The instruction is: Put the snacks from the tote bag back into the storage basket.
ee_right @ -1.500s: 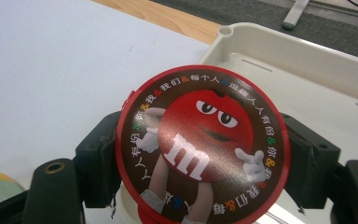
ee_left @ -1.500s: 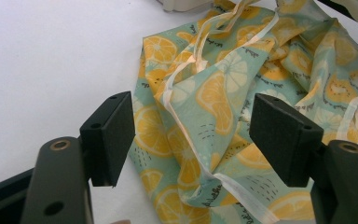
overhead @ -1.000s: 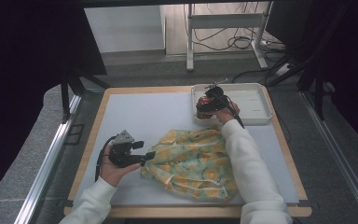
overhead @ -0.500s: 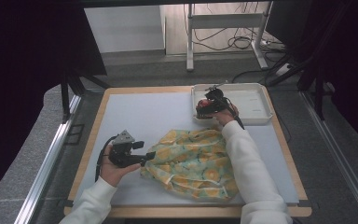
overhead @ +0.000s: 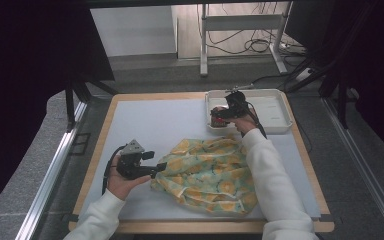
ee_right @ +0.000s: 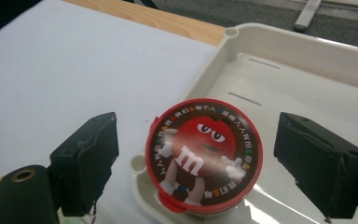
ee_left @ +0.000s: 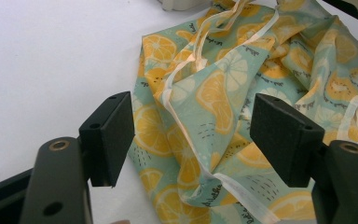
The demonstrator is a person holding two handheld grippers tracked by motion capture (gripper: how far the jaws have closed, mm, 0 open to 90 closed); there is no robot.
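Note:
A round cup with a red rim and a cartoon candy lid (ee_right: 204, 156) stands upright in the near left corner of a white tray (ee_right: 307, 60). My right gripper (ee_right: 200, 144) hovers over it. Its jaws have just been opening, and the cup stands between them with a gap on each side. From above, the cup (overhead: 219, 119) and the right gripper (overhead: 225, 112) sit at the tray's (overhead: 275, 107) left end. A crumpled cloth bag with orange slices on mint green (overhead: 210, 175) lies on the white mat. My left gripper (ee_left: 191, 135) is open, its jaws standing either side of a fold of the bag (ee_left: 223, 93).
The white mat (overhead: 145, 125) covers a wooden-edged table. The bag's pale drawstrings (ee_left: 205, 32) trail across its folds. A metal rail (overhead: 55, 170) runs along the table's left side. Cables and a stand's legs lie on the floor behind.
The right gripper's jaws stand wider around the cup than before, and the hand has barely shifted. The left hand and the bag have kept still.

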